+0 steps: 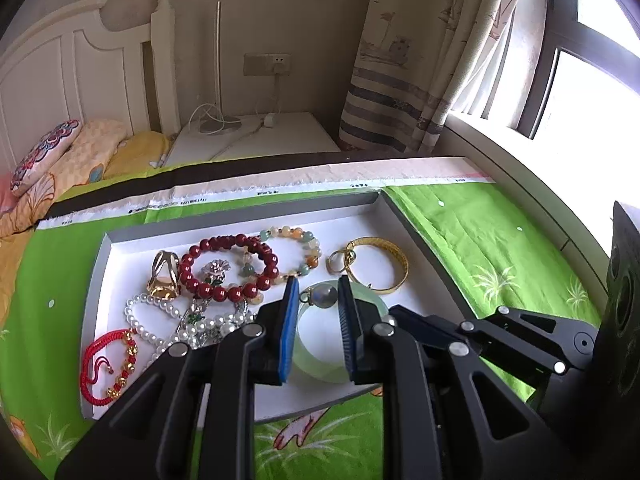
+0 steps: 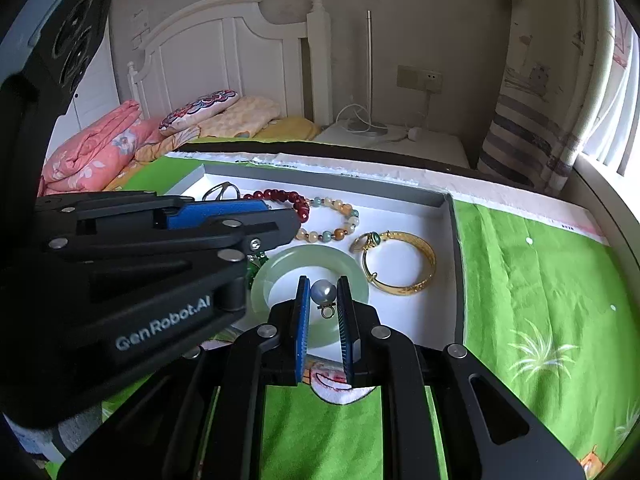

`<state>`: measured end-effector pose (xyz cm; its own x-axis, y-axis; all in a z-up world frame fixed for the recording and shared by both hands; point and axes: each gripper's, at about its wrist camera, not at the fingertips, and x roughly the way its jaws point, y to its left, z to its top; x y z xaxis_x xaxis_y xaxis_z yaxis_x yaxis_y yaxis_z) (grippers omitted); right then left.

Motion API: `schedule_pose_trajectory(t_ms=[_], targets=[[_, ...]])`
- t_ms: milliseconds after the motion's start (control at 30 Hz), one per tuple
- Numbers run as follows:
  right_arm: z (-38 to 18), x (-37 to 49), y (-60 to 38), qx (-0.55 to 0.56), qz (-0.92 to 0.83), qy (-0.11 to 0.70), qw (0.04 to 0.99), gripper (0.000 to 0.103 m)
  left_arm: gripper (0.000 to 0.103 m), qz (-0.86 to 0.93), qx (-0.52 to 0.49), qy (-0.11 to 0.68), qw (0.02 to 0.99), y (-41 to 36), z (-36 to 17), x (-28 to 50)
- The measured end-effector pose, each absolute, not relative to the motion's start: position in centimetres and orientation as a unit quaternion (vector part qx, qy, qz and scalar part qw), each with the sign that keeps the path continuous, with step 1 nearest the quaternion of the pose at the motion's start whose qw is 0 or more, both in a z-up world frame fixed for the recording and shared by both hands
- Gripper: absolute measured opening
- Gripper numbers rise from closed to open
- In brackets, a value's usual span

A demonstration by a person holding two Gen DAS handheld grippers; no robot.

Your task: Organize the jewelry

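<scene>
Pearl drop (image 1: 328, 295), grey, glossy, round, with a small gold loop: clamped between the ribbed blue pads of the left gripper (image 1: 319, 292). Right gripper (image 2: 323, 292) is clenched on a second pearl drop (image 2: 323, 290), loop toward the camera. Both hang over a smooth, translucent pale-green jade bangle (image 2: 312, 258) in the shallow white tray (image 1: 240, 220), beside an engraved gold bangle (image 2: 400, 264) and a red bead bracelet (image 1: 200, 276).

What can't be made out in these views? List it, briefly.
- Left wrist view: the left tongs cover the jade bangle's near rim and part of the pearl strand.
- Right wrist view: the left tongs hide the tray's left half; the jewelry there cannot be told.
</scene>
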<state>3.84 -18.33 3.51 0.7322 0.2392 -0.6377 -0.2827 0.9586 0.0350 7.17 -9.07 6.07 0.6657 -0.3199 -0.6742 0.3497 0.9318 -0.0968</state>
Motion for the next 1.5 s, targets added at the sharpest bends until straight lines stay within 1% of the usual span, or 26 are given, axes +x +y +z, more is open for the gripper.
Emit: schedule_pose_trajectory(t_ms=[300, 767, 833, 867, 900, 933, 967, 1000, 1067, 1100, 1133, 1200, 1233, 1400, 1433, 1500], targets=[[4.1, 4.5, -17.9, -0.035, 0.147, 0.337, 0.929, 0.015, 0.019, -0.188, 0.024, 0.364, 0.912, -9.0, 7.2, 7.8], [3.3, 4.8, -17.8, -0.025, 0.152, 0.346, 0.925, 0.015, 0.019, -0.2, -0.005, 0.391, 0.898, -9.0, 4.9, 8.5], [3.3, 4.8, -17.9, -0.02, 0.152, 0.346, 0.926, 0.015, 0.021, -0.2, -0.007, 0.39, 0.899, -8.9, 4.9, 8.5], [3.3, 4.9, -18.1, -0.014, 0.153, 0.347, 0.925, 0.015, 0.025, -0.199, -0.007, 0.389, 0.899, -8.8, 5.0, 8.4], [3.3, 5.0, -18.2, -0.009, 0.154, 0.347, 0.925, 0.018, 0.037, -0.197, -0.007, 0.388, 0.901, -8.8, 5.0, 8.3], [3.3, 5.0, -18.4, -0.004, 0.152, 0.349, 0.925, 0.022, 0.046, -0.191, -0.008, 0.383, 0.903, -8.6, 5.2, 8.2], [3.2, 5.1, -18.5, 0.0, 0.15, 0.349, 0.925, 0.035, 0.063, -0.187, -0.01, 0.378, 0.907, -8.3, 5.4, 8.1], [3.2, 5.0, -18.6, 0.002, 0.148, 0.349, 0.925, 0.051, 0.072, -0.178, -0.011, 0.37, 0.912, -8.0, 5.7, 7.8], [3.5, 4.7, -18.8, 0.006, 0.148, 0.343, 0.928, 0.062, 0.079, -0.159, -0.012, 0.357, 0.92, -7.3, 6.3, 7.6], [3.6, 4.6, -18.8, 0.006, 0.148, 0.341, 0.928, 0.062, 0.085, -0.151, -0.012, 0.352, 0.924, -7.0, 6.7, 7.4], [3.8, 4.4, -19.1, 0.008, 0.144, 0.338, 0.93, 0.062, 0.089, -0.142, -0.012, 0.344, 0.928, -6.5, 7.1, 7.3], [4.7, 4.0, -20.0, 0.024, 0.132, 0.326, 0.936, 0.066, 0.099, -0.107, 0.0, 0.318, 0.942, -5.5, 8.2, 6.6], [5.1, 3.8, -20.6, 0.034, 0.127, 0.319, 0.938, 0.068, 0.101, -0.09, 0.008, 0.303, 0.949, -5.0, 8.8, 6.1], [8.7, 1.4, -23.9, 0.101, 0.105, 0.253, 0.956, 0.084, 0.101, -0.04, 0.039, 0.245, 0.968, -2.7, 11.7, 3.5], [9.2, 1.0, -24.1, 0.106, 0.103, 0.243, 0.959, 0.086, 0.101, -0.033, 0.042, 0.239, 0.969, -2.3, 12.0, 3.0], [9.8, -0.3, -24.2, 0.109, 0.098, 0.225, 0.963, 0.087, 0.101, -0.019, 0.043, 0.237, 0.97, -1.5, 12.0, 2.0]])
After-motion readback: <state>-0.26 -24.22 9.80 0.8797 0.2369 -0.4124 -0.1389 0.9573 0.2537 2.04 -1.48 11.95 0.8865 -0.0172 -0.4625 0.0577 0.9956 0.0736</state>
